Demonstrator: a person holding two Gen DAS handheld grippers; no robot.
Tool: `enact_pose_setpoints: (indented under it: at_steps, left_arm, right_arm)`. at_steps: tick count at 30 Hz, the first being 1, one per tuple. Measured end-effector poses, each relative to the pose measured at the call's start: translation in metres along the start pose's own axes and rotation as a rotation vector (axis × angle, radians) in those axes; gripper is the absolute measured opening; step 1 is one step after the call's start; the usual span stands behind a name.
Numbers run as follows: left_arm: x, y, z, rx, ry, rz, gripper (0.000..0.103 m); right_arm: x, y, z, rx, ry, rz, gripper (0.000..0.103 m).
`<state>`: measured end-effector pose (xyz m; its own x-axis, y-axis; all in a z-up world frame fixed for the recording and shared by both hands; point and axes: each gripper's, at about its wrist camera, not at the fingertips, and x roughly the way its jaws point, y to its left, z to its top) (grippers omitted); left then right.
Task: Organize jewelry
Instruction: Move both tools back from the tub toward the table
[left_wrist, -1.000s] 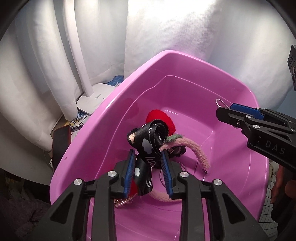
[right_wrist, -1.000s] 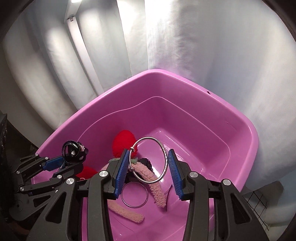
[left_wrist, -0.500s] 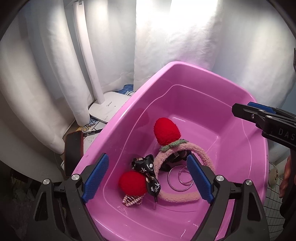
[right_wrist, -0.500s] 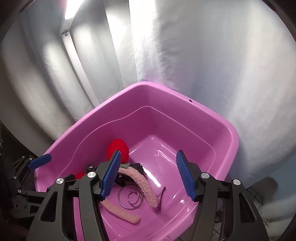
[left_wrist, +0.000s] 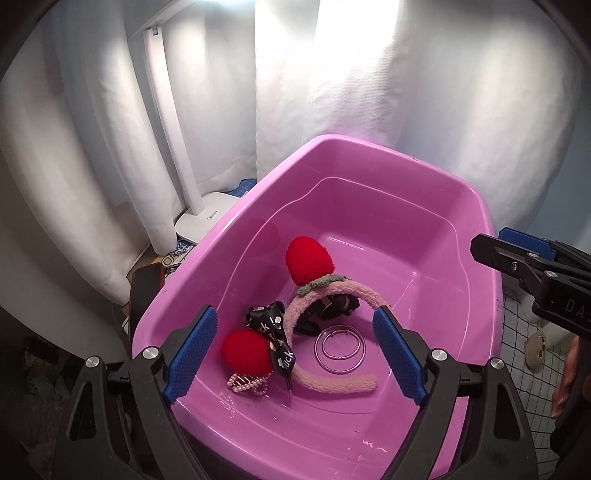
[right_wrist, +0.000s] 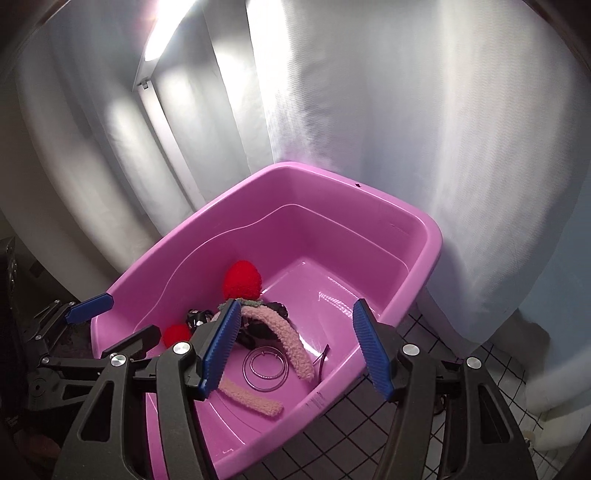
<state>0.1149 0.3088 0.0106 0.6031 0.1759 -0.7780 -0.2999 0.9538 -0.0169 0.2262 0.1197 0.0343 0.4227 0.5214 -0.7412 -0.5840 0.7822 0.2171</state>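
Blue-padded jaws of left gripper (left_wrist: 291, 354) and right gripper (right_wrist: 295, 343) gape wide, empty, above pink tub (left_wrist: 369, 155).

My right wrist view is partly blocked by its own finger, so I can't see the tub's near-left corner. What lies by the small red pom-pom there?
Observer: A pearl hair clip lies against the red pom-pom, on its near side.
Operator: Anything draped over it?
Observer: A black ribbon with white lettering lies across its right side.
Operator: And beyond the left rim?
Observer: A white lamp base stands beside the pink tub.
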Motion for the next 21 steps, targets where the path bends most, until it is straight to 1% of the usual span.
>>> enact_pose_setpoints:
  at_steps: [9, 16, 21]
  left_arm:
    - [-0.025, -0.045, -0.016, 0.032, -0.026, -0.018, 0.084]
    - [-0.043, -0.085, -0.032, 0.066, -0.038, -0.028, 0.084]
    - [-0.055, -0.11, -0.041, 0.088, -0.043, -0.032, 0.084]
  right_arm:
    - [-0.044, -0.031, -0.04, 0.05, -0.023, -0.014, 0.061]
    - [-0.083, -0.065, -0.082, 0.108, -0.034, -0.039, 0.062]
    - [-0.109, -0.098, -0.117, 0.172, -0.037, -0.061, 0.062]
